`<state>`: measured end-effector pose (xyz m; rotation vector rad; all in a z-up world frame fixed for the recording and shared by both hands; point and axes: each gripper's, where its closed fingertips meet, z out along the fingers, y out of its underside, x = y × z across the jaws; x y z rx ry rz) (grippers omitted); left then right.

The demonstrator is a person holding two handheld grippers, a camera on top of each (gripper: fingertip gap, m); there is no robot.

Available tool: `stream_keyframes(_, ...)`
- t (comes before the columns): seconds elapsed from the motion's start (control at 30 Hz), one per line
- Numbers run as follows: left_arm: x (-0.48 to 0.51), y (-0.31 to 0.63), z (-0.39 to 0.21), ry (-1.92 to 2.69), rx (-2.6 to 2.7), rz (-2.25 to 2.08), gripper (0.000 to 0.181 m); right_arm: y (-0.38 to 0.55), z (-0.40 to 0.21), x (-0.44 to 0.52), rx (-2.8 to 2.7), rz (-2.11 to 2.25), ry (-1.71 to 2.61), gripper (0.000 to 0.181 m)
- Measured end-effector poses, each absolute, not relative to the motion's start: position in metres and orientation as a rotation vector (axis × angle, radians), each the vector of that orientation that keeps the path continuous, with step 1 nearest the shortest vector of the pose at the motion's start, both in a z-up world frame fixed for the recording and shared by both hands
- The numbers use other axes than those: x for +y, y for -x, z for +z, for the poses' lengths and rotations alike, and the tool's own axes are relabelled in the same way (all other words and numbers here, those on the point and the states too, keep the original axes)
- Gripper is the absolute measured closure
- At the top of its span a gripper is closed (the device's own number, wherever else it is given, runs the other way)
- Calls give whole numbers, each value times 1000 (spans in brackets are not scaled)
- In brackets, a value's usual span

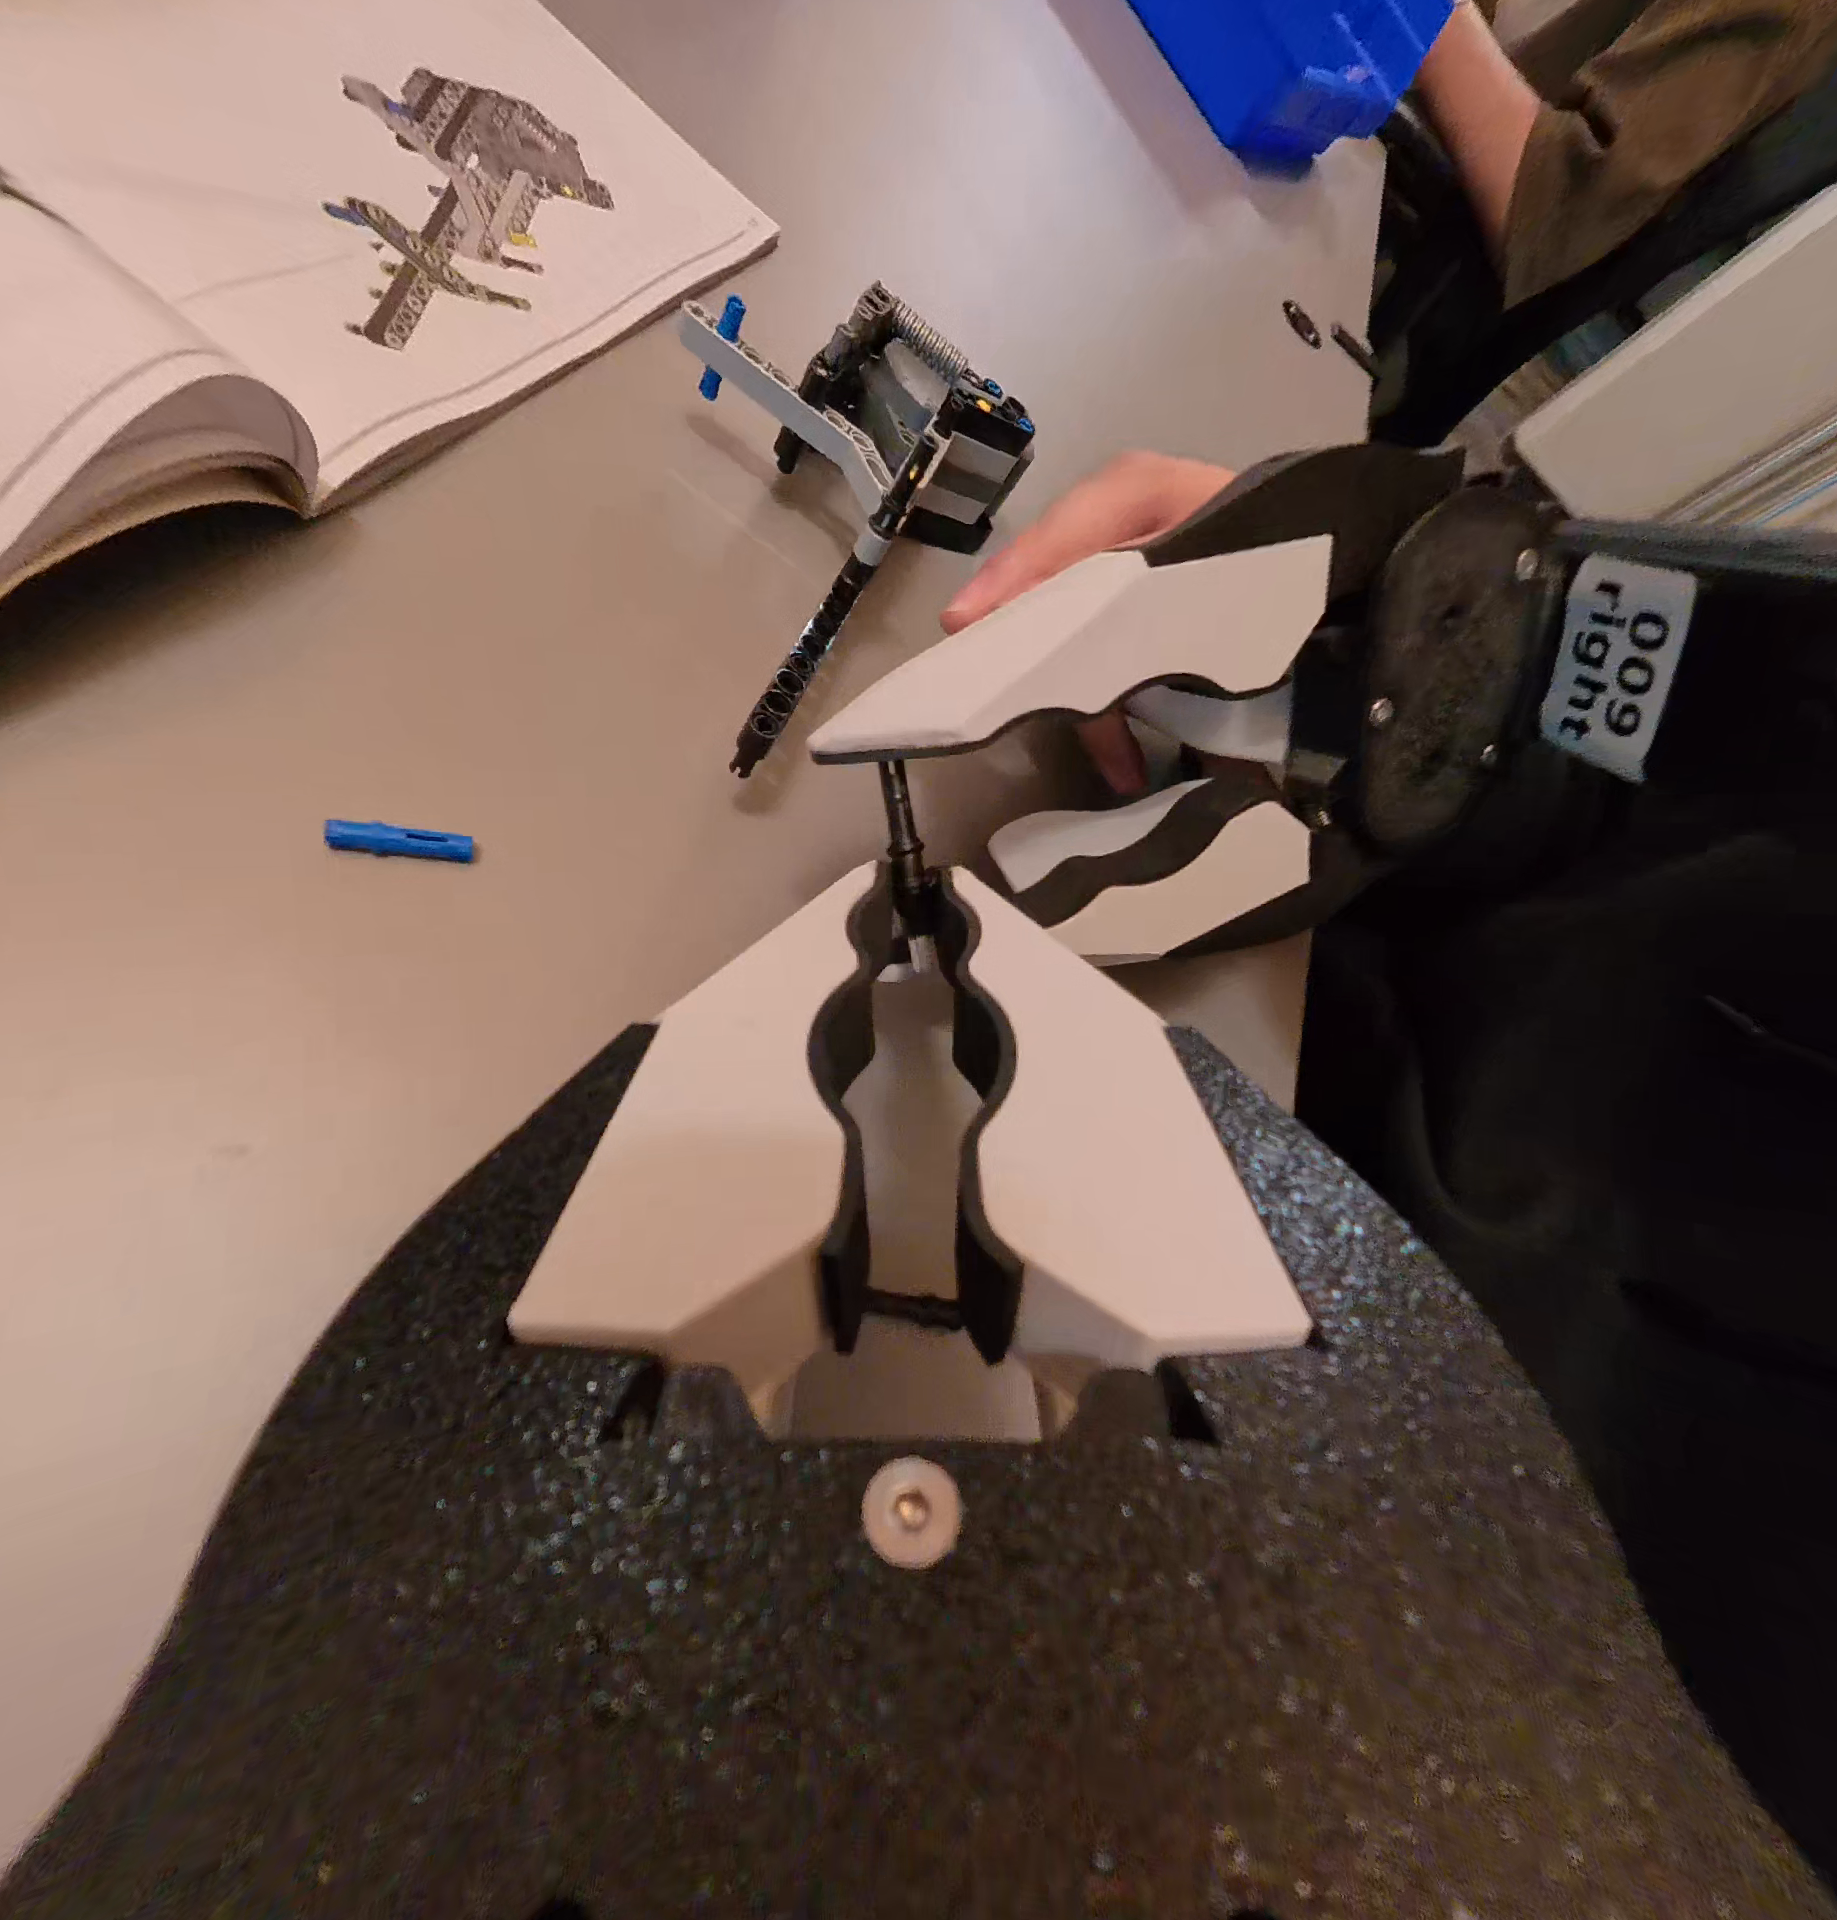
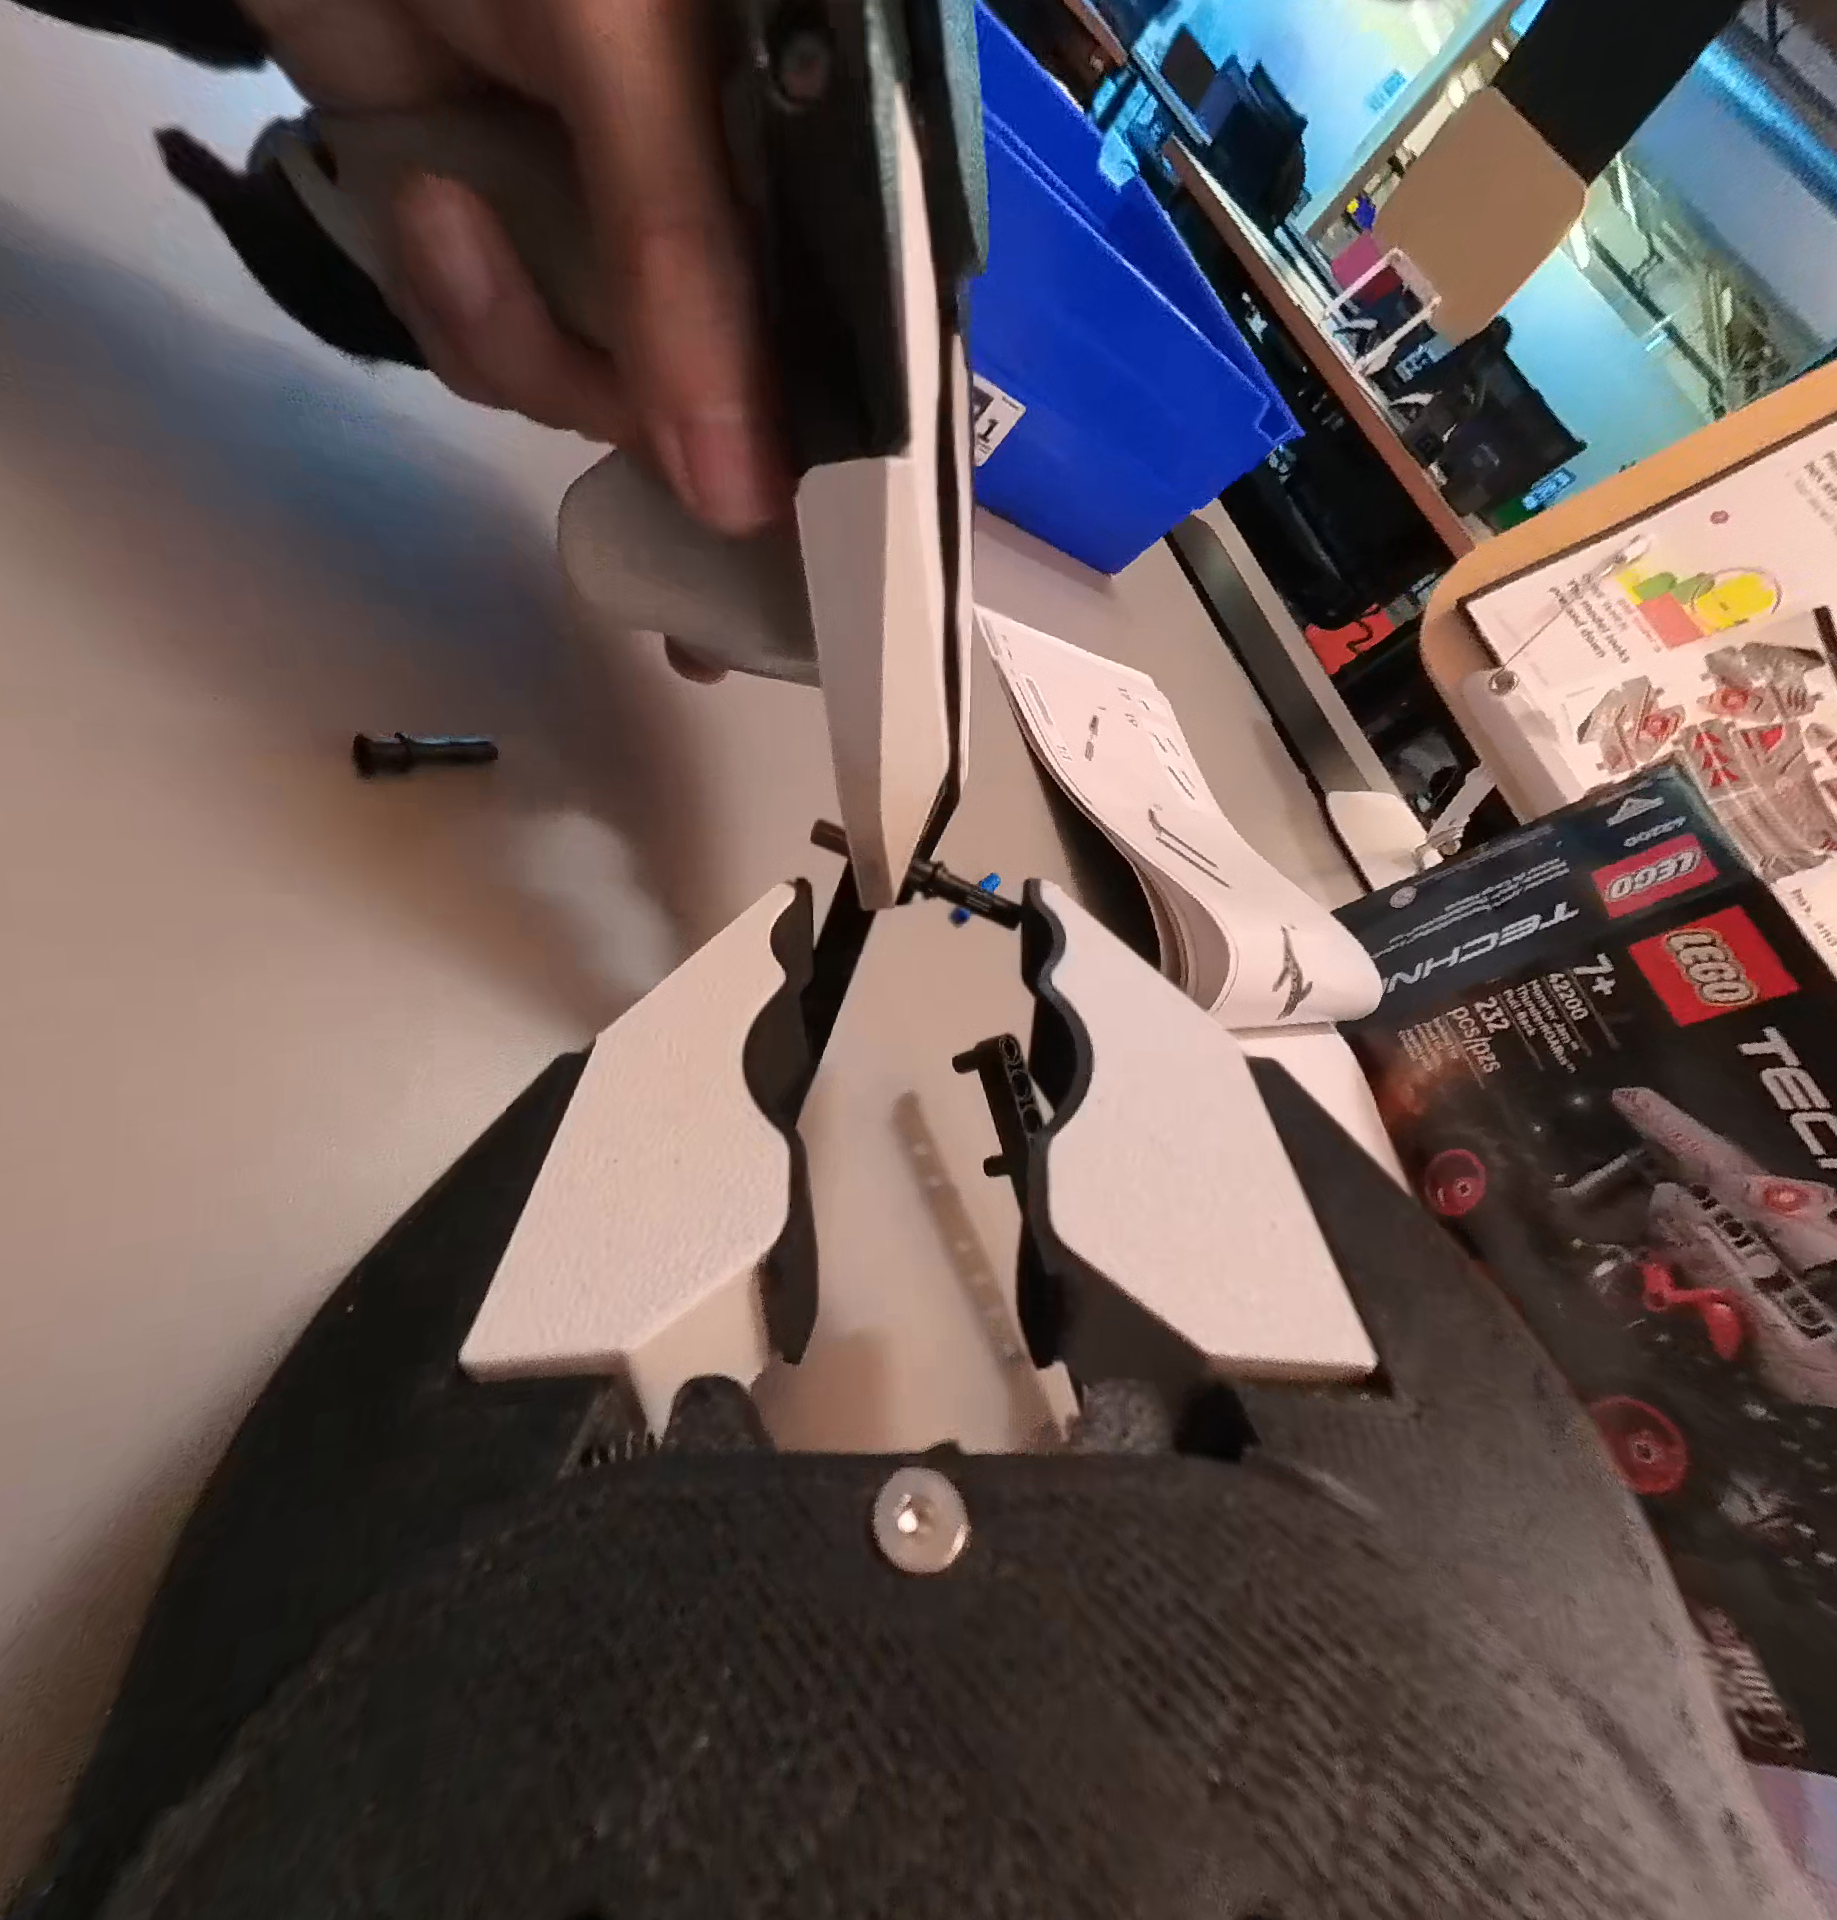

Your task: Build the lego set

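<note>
While only a small sub-assembly (image 1: 898, 416) is seen built, at twelve o'clock of the left gripper (image 1: 912, 904), most of the build is judged left | left gripper clamped on a black pin (image 1: 901, 821) | right gripper (image 2: 919, 904) held apart, pin tip between its fingers | blue pin (image 1: 399, 841) left loose at ten o'clock

Left gripper (image 1: 912, 894) pinched shut on a small black pin (image 1: 903, 821); right gripper (image 2: 919, 909) spread open, crossing just in front
</note>
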<state>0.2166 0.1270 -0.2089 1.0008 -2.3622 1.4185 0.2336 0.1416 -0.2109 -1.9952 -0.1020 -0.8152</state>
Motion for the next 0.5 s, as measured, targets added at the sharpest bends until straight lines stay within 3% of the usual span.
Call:
stream_keyframes(0.33, 131, -214, -202, -1025, -2103, 1453, 176, -232, -206, 143, -107, -791, 1939, 131)
stream_keyframes(0.5, 128, -213, -199, -1019, -2074, 1471, 176, -231, -205, 145, -114, -812, 1948, 143)
